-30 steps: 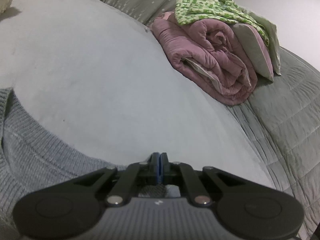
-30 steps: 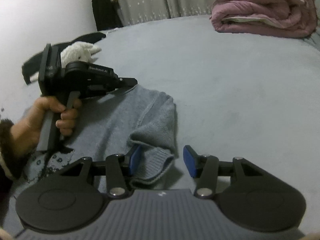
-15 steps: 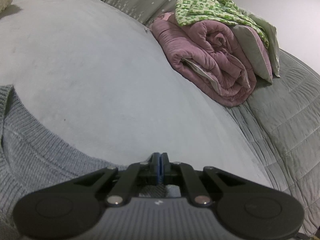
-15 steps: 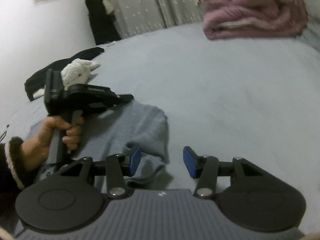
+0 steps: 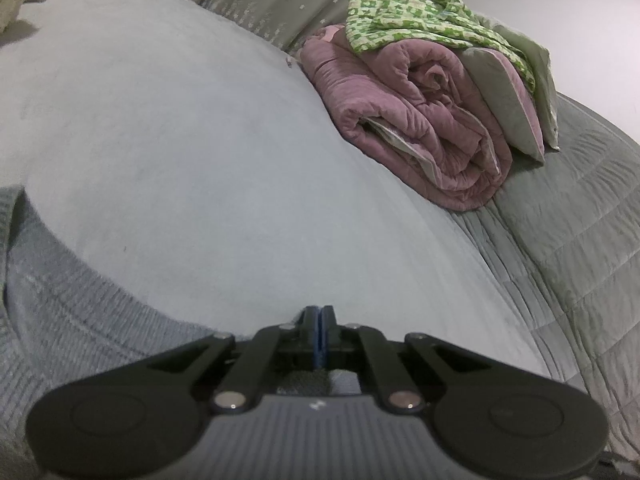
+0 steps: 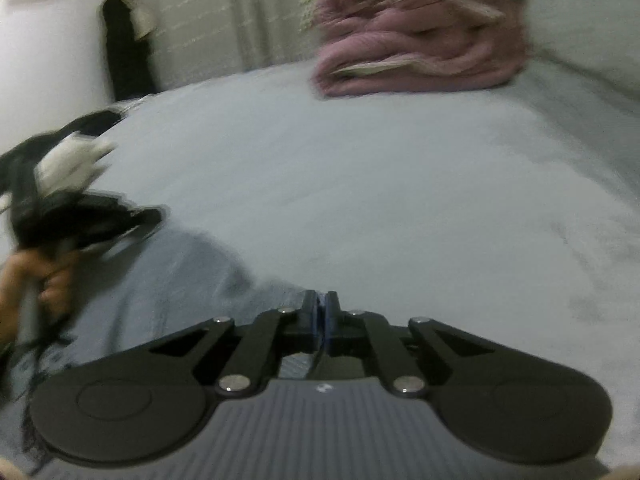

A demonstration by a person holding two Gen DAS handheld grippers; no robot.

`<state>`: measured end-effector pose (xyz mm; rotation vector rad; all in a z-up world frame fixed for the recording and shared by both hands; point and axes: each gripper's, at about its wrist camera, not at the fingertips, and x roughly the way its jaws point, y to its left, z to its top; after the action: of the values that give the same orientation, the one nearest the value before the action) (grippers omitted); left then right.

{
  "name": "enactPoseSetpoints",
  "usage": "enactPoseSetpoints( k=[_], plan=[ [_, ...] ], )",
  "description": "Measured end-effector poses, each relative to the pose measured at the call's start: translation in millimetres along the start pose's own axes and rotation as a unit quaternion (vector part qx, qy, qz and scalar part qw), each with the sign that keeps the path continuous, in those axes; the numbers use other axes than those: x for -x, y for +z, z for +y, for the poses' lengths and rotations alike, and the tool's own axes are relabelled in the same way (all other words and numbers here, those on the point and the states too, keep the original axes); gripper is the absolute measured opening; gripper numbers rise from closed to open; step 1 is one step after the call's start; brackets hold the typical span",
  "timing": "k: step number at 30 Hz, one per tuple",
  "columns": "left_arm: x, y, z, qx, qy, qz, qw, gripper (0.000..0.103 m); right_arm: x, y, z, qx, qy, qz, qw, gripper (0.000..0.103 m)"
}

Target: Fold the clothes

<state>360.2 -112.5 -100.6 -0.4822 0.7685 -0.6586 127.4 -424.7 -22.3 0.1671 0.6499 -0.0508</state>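
Note:
A grey knit sweater (image 5: 68, 312) lies on the grey bed, at the lower left of the left wrist view; it shows blurred in the right wrist view (image 6: 160, 280). My left gripper (image 5: 319, 320) is shut on the sweater's edge, with knit fabric visible under the closed pads. My right gripper (image 6: 321, 312) is shut at the sweater's cuff end; the fabric runs under it, and the blur hides whether fabric is pinched. The left gripper also shows in the right wrist view (image 6: 80, 216), held by a hand on the far left.
A rolled pink quilt (image 5: 416, 120) with a green patterned cloth (image 5: 424, 20) on top sits at the far side of the bed (image 5: 180, 120). A white plush toy (image 6: 68, 164) and dark clothing lie at the left edge. A curtain hangs behind.
My right gripper has closed from open at the sweater's cuff end and swung right, blurring its view. The left gripper stays shut and has barely moved.

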Motion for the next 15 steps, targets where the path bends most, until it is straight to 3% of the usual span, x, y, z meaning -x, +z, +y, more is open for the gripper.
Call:
enactPoseSetpoints(
  k=[3,8,11,15],
  plan=[
    [3.9,3.5,-6.9,-0.009,-0.005,-0.009,0.9999,0.001,3.2,0.1,-6.9,-0.008,-0.044,-0.033,0.998,0.002],
    [6.7,6.8,-21.3,-0.029,-0.025,-0.023,0.9990,0.001,7.1,0.2,6.6,0.031,-0.128,-0.058,0.990,0.002],
    [3.1,7.1,-28.2,-0.045,-0.030,-0.027,0.9982,0.001,8.1,-0.6,3.3,0.030,-0.144,-0.062,0.987,0.002],
    [-20.8,-1.7,-27.0,-0.075,0.005,-0.003,0.9972,0.001,-7.4,-7.6,-3.9,0.031,-0.156,-0.033,0.987,0.002]
  ],
)
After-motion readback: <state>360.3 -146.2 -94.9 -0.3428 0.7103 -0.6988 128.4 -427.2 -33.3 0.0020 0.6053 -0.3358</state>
